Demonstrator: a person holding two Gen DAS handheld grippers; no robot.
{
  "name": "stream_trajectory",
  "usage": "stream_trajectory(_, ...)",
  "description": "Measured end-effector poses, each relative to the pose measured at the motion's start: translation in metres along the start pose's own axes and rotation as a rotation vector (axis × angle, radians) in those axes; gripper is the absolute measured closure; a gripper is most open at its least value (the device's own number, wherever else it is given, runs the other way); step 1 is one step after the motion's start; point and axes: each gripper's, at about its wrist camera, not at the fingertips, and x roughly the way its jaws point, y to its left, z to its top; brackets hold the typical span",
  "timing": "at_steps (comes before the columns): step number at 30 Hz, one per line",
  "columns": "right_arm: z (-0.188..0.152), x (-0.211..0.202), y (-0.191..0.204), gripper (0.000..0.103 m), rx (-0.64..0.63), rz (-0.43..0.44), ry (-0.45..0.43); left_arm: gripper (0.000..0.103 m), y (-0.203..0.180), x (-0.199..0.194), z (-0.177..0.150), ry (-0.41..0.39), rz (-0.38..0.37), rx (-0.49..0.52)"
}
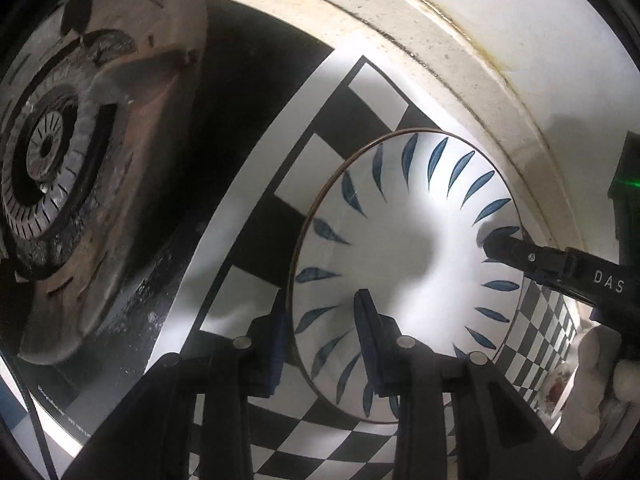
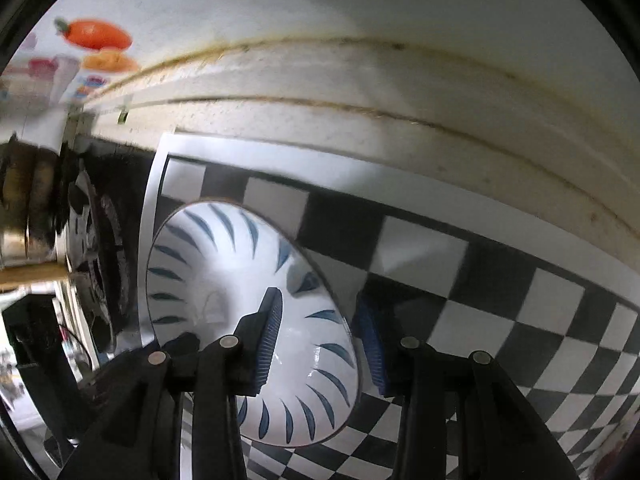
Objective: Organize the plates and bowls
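Grippers came at one dish from opposite sides, both angled steeply down. The left gripper straddled the near rim of the white bowl with blue leaf strokes: one blue-padded finger outside the wall, the other inside it, the jaws narrow around the rim; whether the pads pressed on it could not be told. The right gripper straddled the opposite rim the same way, one ribbed finger inside the bowl and the other outside, its jaws narrow and just closing further, with a sliver of gap showing beside the wall. In the left wrist view the right gripper's black finger reached over the far rim, a white-gloved hand behind it. The bowl sat mouth up, round, with no long axis, on a black-and-white checkered mat. Beyond the left gripper's outer finger lay a grimy gas burner. Past the bowl ran a stained white counter edge.
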Motion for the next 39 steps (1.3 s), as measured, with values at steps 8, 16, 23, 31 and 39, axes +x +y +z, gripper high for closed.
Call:
stream_trajectory(8,-0.004,0.003,0.009,0.081,-0.083,-0.072,0.019,0.076,0.0,-0.002,-0.003,-0.037,0.022,0.02)
stream_trajectory(16,-0.019,-0.003,0.002,0.083,-0.099,-0.084,0.006,0.076,-0.01,-0.006,-0.012,-0.049,0.024,0.047)
stream_trajectory(23,-0.035,-0.012,-0.008,0.085,-0.09,-0.08,0.005,0.076,-0.018,-0.015,-0.023,-0.054,0.022,0.083)
stream_trajectory(31,-0.056,-0.022,-0.023,0.087,-0.068,-0.07,0.001,0.076,-0.025,-0.01,-0.036,-0.025,0.028,0.119)
stream_trajectory(39,-0.08,-0.014,-0.052,0.087,-0.005,-0.028,0.024,0.075,-0.039,0.004,-0.051,-0.01,0.048,0.177)
